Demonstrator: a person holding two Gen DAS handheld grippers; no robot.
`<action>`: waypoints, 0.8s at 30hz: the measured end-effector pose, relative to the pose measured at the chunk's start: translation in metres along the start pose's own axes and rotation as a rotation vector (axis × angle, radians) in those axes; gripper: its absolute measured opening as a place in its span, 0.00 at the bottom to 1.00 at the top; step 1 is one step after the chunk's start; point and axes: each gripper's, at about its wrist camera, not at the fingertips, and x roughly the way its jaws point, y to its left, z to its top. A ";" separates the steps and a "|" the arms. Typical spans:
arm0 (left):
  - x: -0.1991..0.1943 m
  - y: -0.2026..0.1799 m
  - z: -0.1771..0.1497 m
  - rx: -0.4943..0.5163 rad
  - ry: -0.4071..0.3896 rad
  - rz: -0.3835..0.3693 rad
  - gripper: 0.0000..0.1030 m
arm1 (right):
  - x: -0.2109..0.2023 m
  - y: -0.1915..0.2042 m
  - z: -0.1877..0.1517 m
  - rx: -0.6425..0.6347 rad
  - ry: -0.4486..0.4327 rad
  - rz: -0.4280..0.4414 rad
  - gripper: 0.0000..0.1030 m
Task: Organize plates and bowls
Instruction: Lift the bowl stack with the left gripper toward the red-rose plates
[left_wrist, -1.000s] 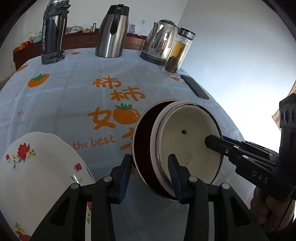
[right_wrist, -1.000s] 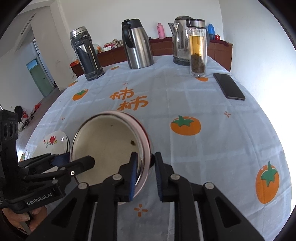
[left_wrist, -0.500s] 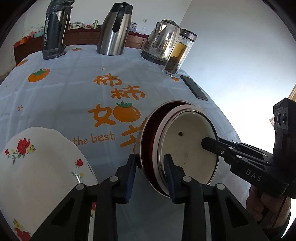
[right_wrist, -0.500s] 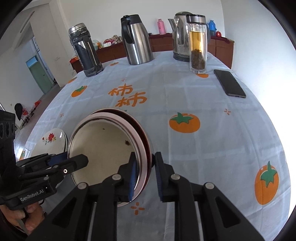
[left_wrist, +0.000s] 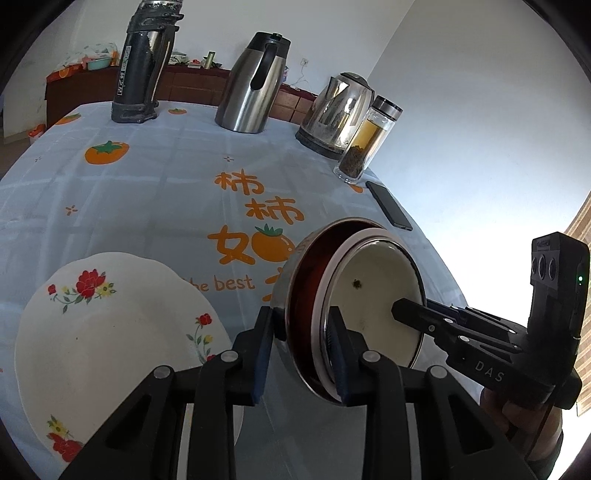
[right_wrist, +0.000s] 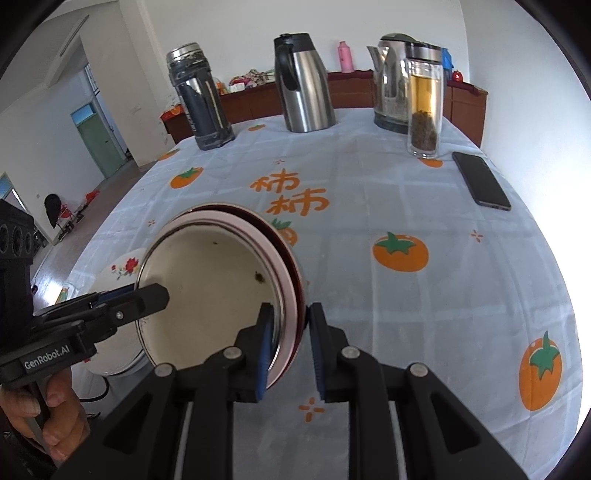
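**Two grippers on one tilted stack of bowls**

The fingers of the left gripper (left_wrist: 301, 350) are clenched on the rims of the stacked bowls (left_wrist: 373, 306) at lower centre of the left wrist view, one pad outside the steel wall, the other inside the cream bowl. To their left, low in the frame, lies the flowered plate (left_wrist: 110, 332) on the tablecloth (left_wrist: 147, 192). Further right the right gripper (right_wrist: 290, 347) pinches the opposite rim, seen at lower centre of its own view.

The stack stands tipped on edge. It looks stiff, hard and fairly light, but smooth metal and enamel may slip, and the nested bowls could slide apart. The rim, gripped across all walls together, seems the best hold.
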 end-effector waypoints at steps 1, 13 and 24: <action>-0.004 0.001 -0.001 -0.003 -0.005 0.004 0.30 | -0.001 0.003 0.000 -0.006 -0.001 0.004 0.19; -0.047 0.021 -0.014 -0.056 -0.076 0.079 0.30 | -0.004 0.043 0.005 -0.085 -0.020 0.070 0.19; -0.079 0.046 -0.021 -0.112 -0.122 0.165 0.30 | 0.006 0.086 0.011 -0.159 -0.014 0.137 0.19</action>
